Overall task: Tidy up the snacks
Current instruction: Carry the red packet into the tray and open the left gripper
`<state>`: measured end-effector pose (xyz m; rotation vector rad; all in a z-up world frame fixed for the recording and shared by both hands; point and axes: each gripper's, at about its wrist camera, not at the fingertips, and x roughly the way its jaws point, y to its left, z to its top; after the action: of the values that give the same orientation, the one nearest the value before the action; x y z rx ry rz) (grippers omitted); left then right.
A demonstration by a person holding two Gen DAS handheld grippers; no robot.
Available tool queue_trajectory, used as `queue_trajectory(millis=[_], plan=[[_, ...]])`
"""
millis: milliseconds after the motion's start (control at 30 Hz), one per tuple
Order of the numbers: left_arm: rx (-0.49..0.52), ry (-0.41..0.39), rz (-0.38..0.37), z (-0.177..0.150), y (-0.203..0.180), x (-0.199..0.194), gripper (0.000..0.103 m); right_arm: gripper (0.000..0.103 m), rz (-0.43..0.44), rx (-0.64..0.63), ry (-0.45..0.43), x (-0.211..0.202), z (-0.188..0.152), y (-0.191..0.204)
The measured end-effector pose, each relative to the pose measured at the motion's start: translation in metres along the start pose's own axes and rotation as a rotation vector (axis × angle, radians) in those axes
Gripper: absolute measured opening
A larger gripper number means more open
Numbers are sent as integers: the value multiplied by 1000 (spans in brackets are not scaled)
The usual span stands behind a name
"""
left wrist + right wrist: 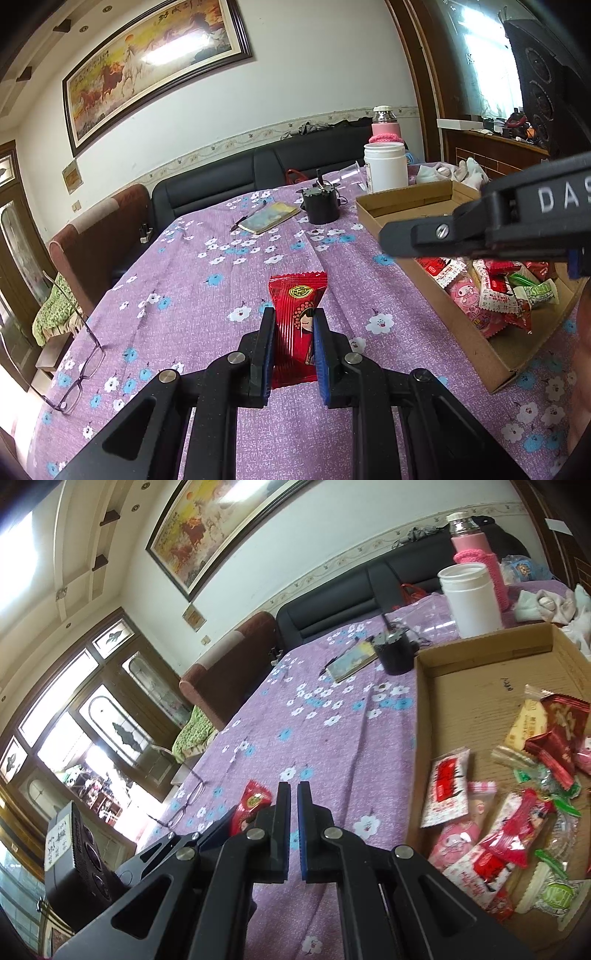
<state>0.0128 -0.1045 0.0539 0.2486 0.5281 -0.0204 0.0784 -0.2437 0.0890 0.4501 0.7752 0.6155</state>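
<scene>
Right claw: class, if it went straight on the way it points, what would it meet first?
Probably the purple flowered tablecloth just ahead of the shut, empty right claw; the cardboard box lies to its right. Depth is unclear.

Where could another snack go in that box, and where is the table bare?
The cardboard box is bare at its far end, near the white jar; its near end is crowded with snack packets. The purple cloth lies open between the glasses and the notebook.
</scene>
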Motion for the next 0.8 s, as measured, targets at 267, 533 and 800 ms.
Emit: queue_trajectory(millis=[267, 533, 800], plan=[[-21, 59, -31, 8, -2, 11, 19, 3, -139, 33, -98, -31, 15, -22], [1, 66, -157, 53, -43, 8, 19, 3, -288, 114, -208, -71, 30, -59], [-5, 155, -294, 78, -110, 33, 19, 3, -362, 179, -246, -86, 35, -86]])
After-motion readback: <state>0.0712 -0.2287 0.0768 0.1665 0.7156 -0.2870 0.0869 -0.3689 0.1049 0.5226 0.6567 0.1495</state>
